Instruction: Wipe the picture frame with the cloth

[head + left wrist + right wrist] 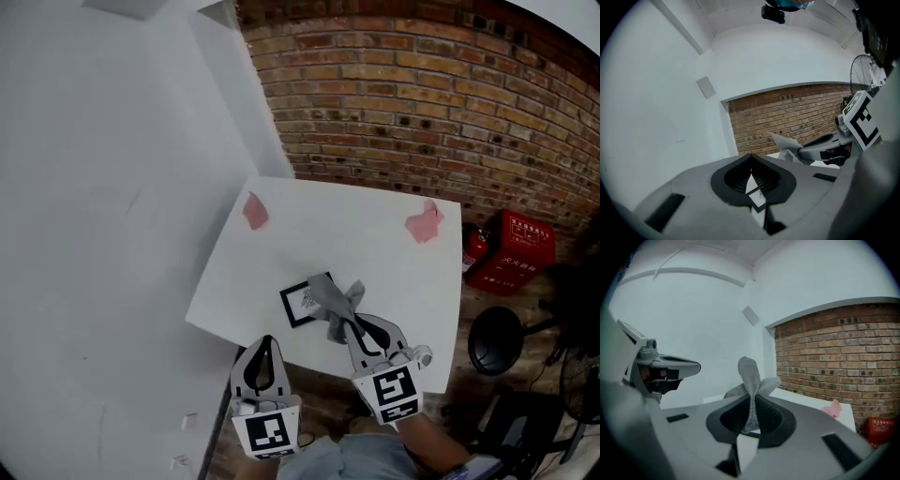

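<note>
The right claw (751, 409) pinches the grey cloth (749, 373), which sprouts beyond its tips; the left claw (751, 163) is pressed together, empty.

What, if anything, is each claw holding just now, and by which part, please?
The right claw pinches the grey cloth by a bunched fold, loose ends sticking out past the tips. The left claw holds nothing.

1. One desk (356, 234), white rectangular top, mid-scene.
2. One brick wall (422, 94), red-brown, on the far side.
3. One white wall (103, 206), plain, at left.
4. One floor (487, 298), dark wood planks.
5. At right: red cabinet (514, 251), fire extinguisher (473, 247) just beside it, black round stool (495, 339) nearer.
</note>
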Motion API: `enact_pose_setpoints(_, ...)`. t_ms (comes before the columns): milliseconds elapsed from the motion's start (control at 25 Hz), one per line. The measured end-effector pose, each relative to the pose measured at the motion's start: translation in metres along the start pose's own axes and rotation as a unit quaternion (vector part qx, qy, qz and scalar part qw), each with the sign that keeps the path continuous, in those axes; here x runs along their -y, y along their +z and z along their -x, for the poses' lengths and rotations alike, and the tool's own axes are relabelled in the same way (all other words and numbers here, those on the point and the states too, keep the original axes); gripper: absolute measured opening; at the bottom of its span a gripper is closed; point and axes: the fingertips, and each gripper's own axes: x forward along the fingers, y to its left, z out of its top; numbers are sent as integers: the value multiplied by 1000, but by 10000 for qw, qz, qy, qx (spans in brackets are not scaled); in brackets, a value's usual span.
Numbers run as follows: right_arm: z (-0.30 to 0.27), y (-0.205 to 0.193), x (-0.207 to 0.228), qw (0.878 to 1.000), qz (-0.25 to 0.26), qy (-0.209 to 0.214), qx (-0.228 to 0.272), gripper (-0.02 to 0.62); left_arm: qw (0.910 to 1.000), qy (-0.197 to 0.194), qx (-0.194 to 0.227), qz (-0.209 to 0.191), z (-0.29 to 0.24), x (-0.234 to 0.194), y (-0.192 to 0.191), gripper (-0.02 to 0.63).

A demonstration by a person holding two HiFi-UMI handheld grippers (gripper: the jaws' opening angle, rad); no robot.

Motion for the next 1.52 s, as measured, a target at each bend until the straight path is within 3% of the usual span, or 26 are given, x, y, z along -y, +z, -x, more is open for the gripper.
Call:
enact_pose_setpoints(400,-64,23,-21,9986,233,479,30,37,9984,492,-138,238,-15,-52,-3,9)
enact_pose_setpoints(720,-123,-36,-47,9949,265,683,-691,37,9957,502,-502,600,-53,-87,-69,9)
enact_pose_setpoints(1120,-160,-122,-77,9801,446,859,-1735,37,9829,281,-1486,1048,-72,-94,-162,8)
enact_pose_setpoints(1320,-170,-147,-87,9739,752,967,-1911,37,9777,198,-1774,1105,-83,-91,-198,9)
enact_pose_setpoints(1520,-171,-164,-90,9698,905,989,-2038,37,9757,152,-1883,1108,-88,-89,-209,9)
